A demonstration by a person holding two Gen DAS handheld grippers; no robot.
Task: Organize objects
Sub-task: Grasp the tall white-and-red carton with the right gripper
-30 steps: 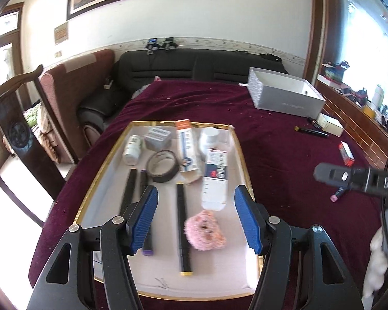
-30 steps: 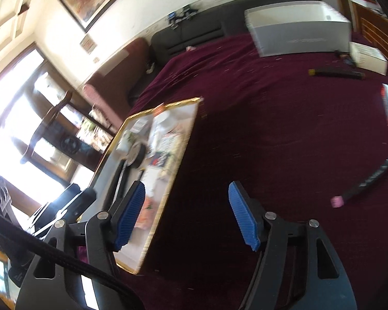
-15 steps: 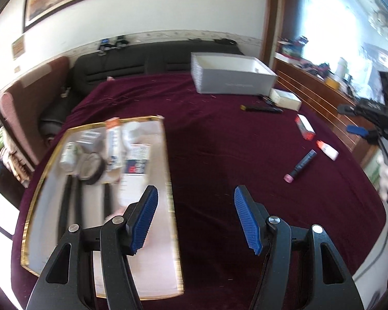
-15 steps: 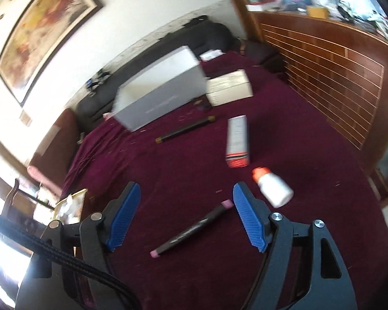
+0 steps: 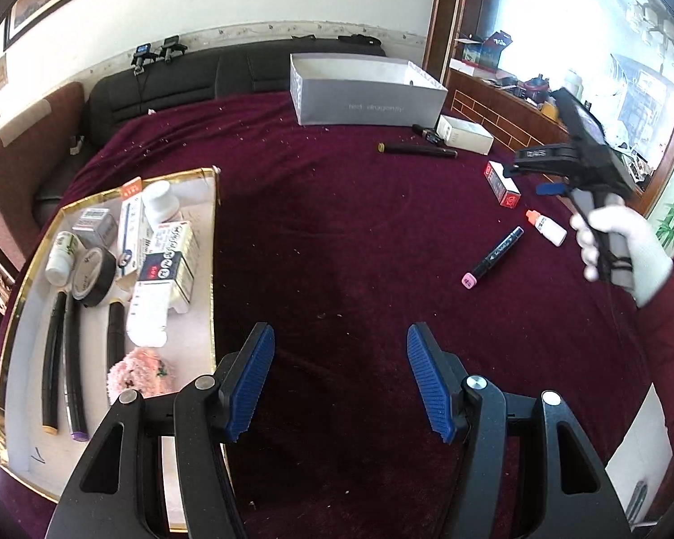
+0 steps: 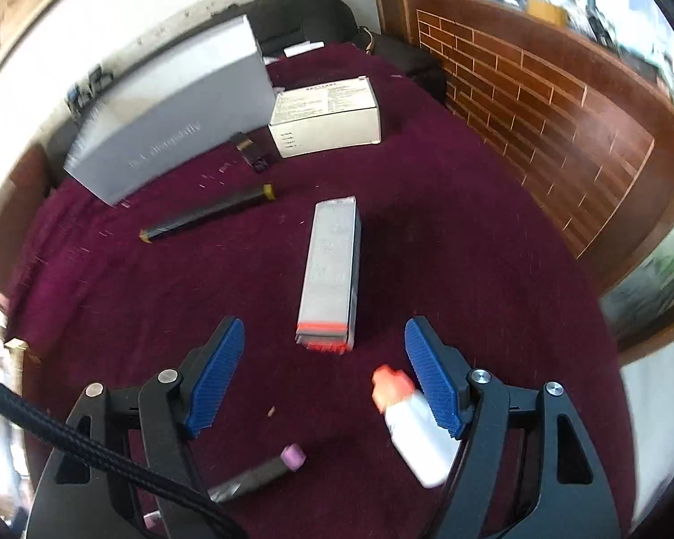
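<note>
A gold-rimmed tray (image 5: 213,242) at the left holds boxes, bottles, a tape roll, black markers and a pink plush. My left gripper (image 5: 340,379) is open and empty over bare maroon cloth beside the tray. My right gripper (image 6: 324,373) is open, hovering over a red-ended grey box (image 6: 332,269), also in the left wrist view (image 5: 502,183). A white dropper bottle with an orange cap (image 6: 411,422) lies under its right finger. A pink-capped black marker (image 6: 265,469) lies below. A yellow-tipped marker (image 6: 206,213) lies farther back.
An open grey box (image 5: 368,94) stands at the back of the table, with a small white box (image 6: 325,117) beside it. A dark sofa (image 5: 166,85) is behind. A wooden panel wall (image 6: 539,103) borders the right edge.
My left gripper has swung right, off the tray, over bare cloth. My right gripper has moved forward over the red-ended box and the dropper bottle. Both stay open.
</note>
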